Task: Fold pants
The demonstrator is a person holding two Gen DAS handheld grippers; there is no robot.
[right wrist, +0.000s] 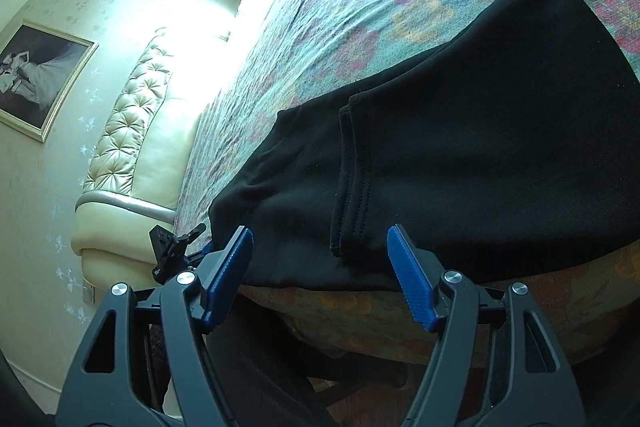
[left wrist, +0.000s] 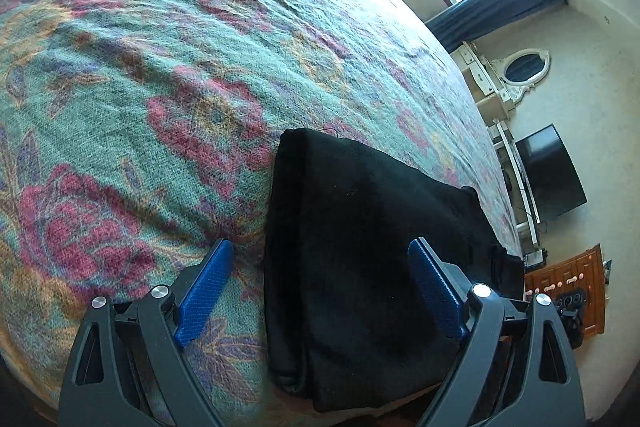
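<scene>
Black pants (left wrist: 360, 247) lie folded in a thick bundle on the flowered bedspread (left wrist: 160, 67), close to the bed's near edge. My left gripper (left wrist: 320, 255) hovers above the bundle with its blue pads wide apart, one over the bedspread and one over the cloth, gripping nothing. In the right wrist view the same pants (right wrist: 460, 147) show a stitched hem lying across the top layer. My right gripper (right wrist: 320, 243) stands open at the near edge of the bundle, its pads clear of the fabric.
The bedspread (right wrist: 360, 7) reaches far beyond the pants. A padded cream headboard (right wrist: 132, 131) and a framed picture (right wrist: 40, 75) are at the left in the right wrist view. A dark screen (left wrist: 552, 171), white furniture and a window stand past the bed's side.
</scene>
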